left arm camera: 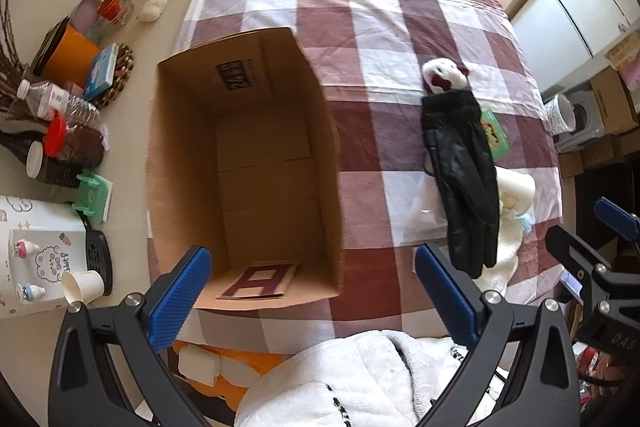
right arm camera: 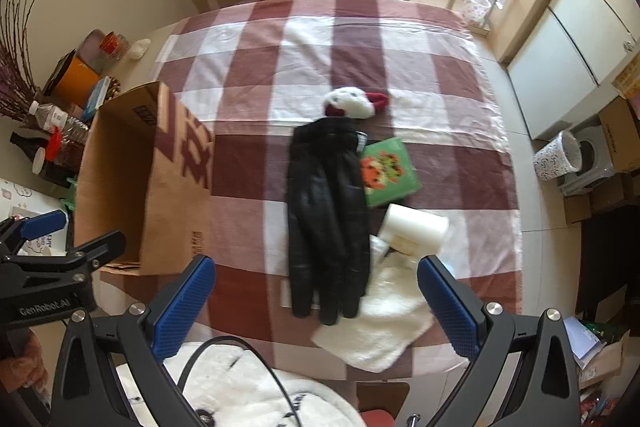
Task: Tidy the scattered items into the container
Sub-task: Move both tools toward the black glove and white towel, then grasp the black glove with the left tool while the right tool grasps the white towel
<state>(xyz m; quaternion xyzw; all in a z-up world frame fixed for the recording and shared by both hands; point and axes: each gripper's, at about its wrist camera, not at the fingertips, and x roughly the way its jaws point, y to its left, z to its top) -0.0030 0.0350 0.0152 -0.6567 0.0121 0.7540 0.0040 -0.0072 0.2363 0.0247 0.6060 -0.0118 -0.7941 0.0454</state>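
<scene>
"GenRobot.AI" is printed on the left gripper (right arm camera: 60,239). Both it and the right gripper (right arm camera: 316,303) gape wide, holding nothing. The black gloves (right arm camera: 326,223) lie ahead between the right jaws; the cardboard box (left arm camera: 244,163) stands ahead of the left jaws.

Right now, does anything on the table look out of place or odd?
Nothing is spilled or broken. The items just lie in a loose heap right of the box: black gloves overlap a green book, a white towel and a clear bag. The box holds nothing yet; both grippers are open.
</scene>
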